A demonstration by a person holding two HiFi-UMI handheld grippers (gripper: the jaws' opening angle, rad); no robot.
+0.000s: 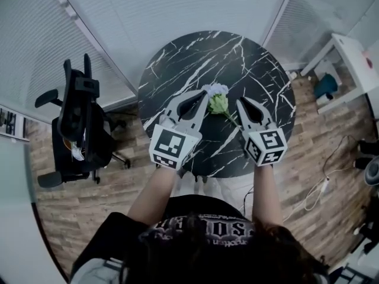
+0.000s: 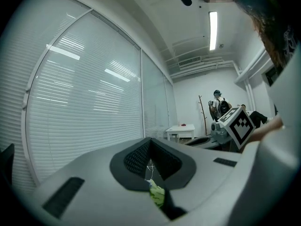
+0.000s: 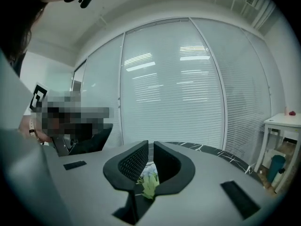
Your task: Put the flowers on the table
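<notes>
A flower with a white bloom [image 1: 216, 89], green leaves [image 1: 219, 105] and a thin stem hangs over the middle of the round black marble table [image 1: 177, 61]. My left gripper [image 1: 203, 93] comes in from the left and its tips meet at the bloom. In the left gripper view its jaws [image 2: 150, 141] are shut, with a green leaf [image 2: 156, 195] and thin strands between the pads. My right gripper [image 1: 240, 102] sits at the stem's right side. In the right gripper view its pads [image 3: 150, 147] stand almost together on the green leaves [image 3: 149, 185].
A black office chair [image 1: 77, 123] stands left of the table. A white side table [image 1: 349, 58] is at the right. A cable with a power strip [image 1: 323, 188] lies on the wood floor. Glass walls with blinds run behind the table. A person [image 2: 217, 105] stands far off.
</notes>
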